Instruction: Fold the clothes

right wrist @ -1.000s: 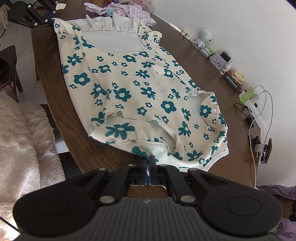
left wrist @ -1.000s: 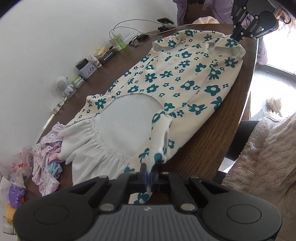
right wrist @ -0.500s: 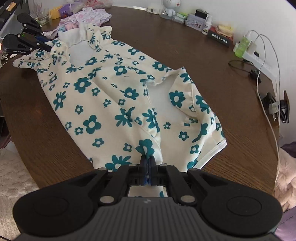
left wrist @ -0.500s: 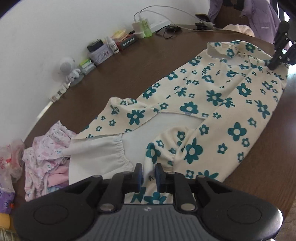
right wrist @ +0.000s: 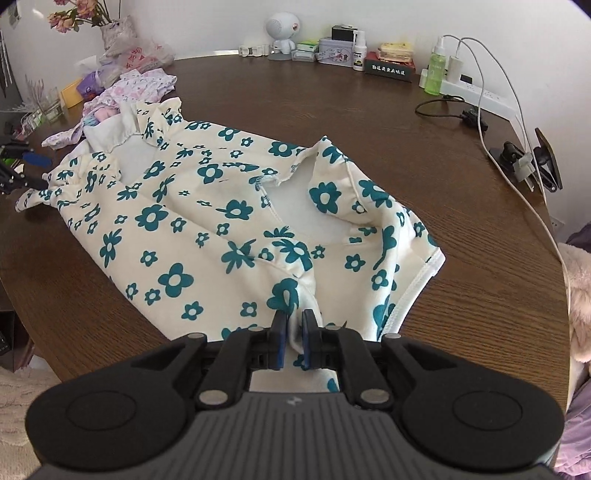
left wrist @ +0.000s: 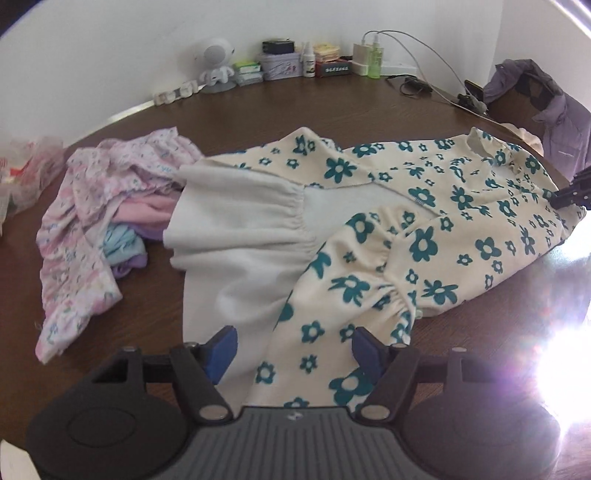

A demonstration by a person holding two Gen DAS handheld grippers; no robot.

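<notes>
A cream garment with teal flowers point(left wrist: 424, 236) lies folded lengthwise on the brown table point(left wrist: 295, 107), its white inside showing at one end. My left gripper point(left wrist: 293, 349) is open, its blue pads on either side of the garment's near end, the cloth lying loose between them. In the right wrist view the same garment point(right wrist: 221, 221) stretches away to the left. My right gripper point(right wrist: 293, 332) is slightly parted with a fold of the garment's edge between its pads. The left gripper shows at the far left of the right wrist view point(right wrist: 22, 177).
A pile of pink and purple clothes point(left wrist: 107, 206) lies left of the garment. A white toy robot point(right wrist: 282, 31), boxes, bottles and a power strip point(right wrist: 469, 88) with cables line the far table edge. A purple jacket point(left wrist: 554, 110) hangs at the right.
Both grippers carried the near edge of the garment across, folding it over. My left gripper has opened and let go of the cloth. My right gripper has loosened a little.
</notes>
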